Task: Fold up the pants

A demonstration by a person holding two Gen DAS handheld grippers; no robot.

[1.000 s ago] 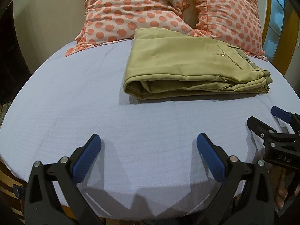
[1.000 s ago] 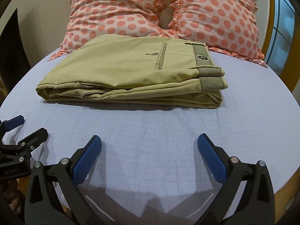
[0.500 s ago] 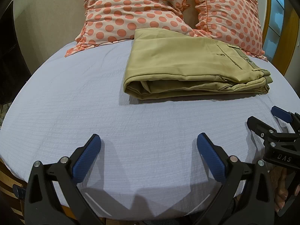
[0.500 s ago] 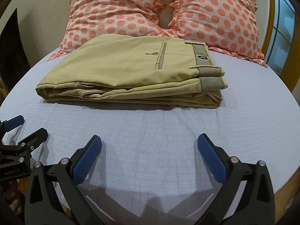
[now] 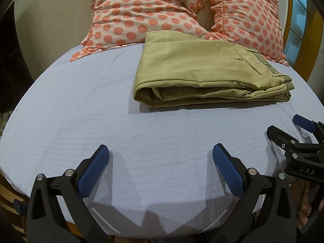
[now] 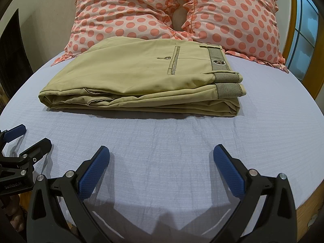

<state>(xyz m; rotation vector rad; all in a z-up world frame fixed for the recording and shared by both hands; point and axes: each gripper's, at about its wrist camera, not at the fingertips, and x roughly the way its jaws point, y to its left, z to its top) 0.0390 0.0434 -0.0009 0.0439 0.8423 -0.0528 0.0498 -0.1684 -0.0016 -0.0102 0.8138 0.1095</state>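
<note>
The khaki pants (image 5: 202, 70) lie folded in a flat stack on the pale blue sheet (image 5: 101, 111), with the striped waistband at the right. They also show in the right wrist view (image 6: 141, 77). My left gripper (image 5: 161, 162) is open and empty, hovering over the sheet near the bed's front edge, well short of the pants. My right gripper (image 6: 162, 162) is open and empty too, beside the left one. Each gripper shows at the edge of the other's view: the right one (image 5: 287, 127) and the left one (image 6: 30, 137).
Two pink pillows with orange dots (image 6: 182, 10) lean behind the pants at the head of the bed. A wooden bed frame (image 6: 309, 206) shows at the lower right. A window (image 6: 305, 30) is at the far right.
</note>
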